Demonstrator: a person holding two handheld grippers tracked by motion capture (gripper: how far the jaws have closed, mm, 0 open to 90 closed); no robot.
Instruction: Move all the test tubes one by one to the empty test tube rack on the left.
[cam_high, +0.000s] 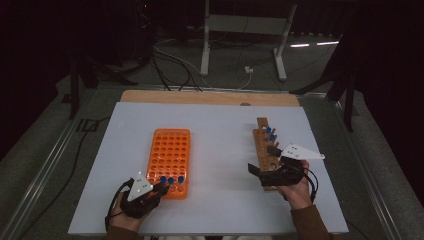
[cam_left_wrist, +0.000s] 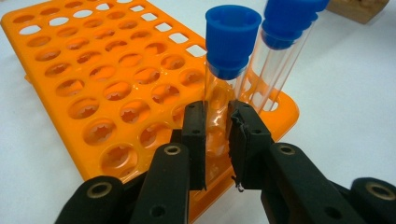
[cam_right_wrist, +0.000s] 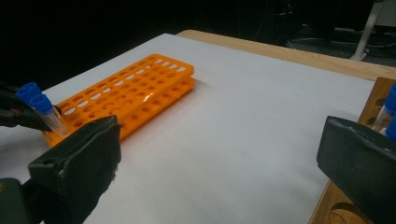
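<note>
My left claw (cam_left_wrist: 217, 140) is clamped on a blue-capped tube (cam_left_wrist: 224, 88) seated in the orange rack's (cam_left_wrist: 93, 93) near row, steadying it upright. My right claw (cam_right_wrist: 215, 158) gapes empty beside the wooden rack (cam_high: 262, 150), ready for another tube.

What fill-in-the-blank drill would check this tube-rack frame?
1. The left hand-held gripper is shut on a clear tube with a ____ cap.
2. That tube stands in the ____ rack.
3. The right hand-held gripper has its jaws ____.
4. The rack beside the right hand-held gripper is made of ____.

Missing words: blue; orange; open; wood
</note>
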